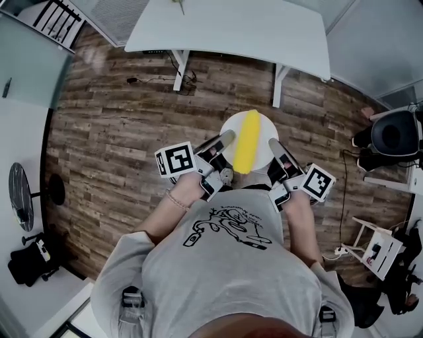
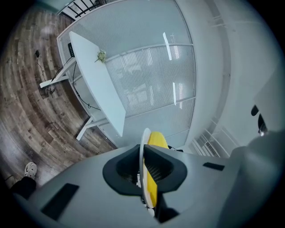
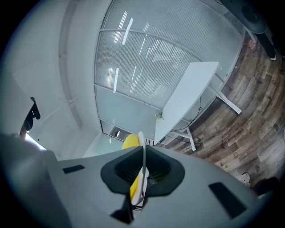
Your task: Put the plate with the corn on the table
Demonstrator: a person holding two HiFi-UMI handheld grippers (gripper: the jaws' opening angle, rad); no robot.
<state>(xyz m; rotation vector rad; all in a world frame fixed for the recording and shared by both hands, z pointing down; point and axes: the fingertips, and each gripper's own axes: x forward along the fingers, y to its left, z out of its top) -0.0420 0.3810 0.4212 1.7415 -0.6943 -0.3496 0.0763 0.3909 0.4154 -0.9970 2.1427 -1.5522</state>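
Note:
A white round plate (image 1: 264, 129) carries a long yellow corn cob (image 1: 248, 140) and is held in the air above the wooden floor, in front of the person's chest. My left gripper (image 1: 228, 137) is shut on the plate's left rim and my right gripper (image 1: 274, 144) is shut on its right rim. In the left gripper view the plate's edge (image 2: 143, 149) stands between the closed jaws with the corn (image 2: 154, 180) just right of it. The right gripper view shows the plate rim (image 3: 143, 158) clamped, the corn (image 3: 131, 142) to its left. The white table (image 1: 251, 30) lies ahead.
A small green sprig (image 1: 180, 5) lies on the table's far edge. The table's white legs (image 1: 178, 69) and a cable stand on the floor below it. A black chair (image 1: 395, 135) and a white stool (image 1: 377, 247) are at the right, a black stand (image 1: 23, 195) at the left.

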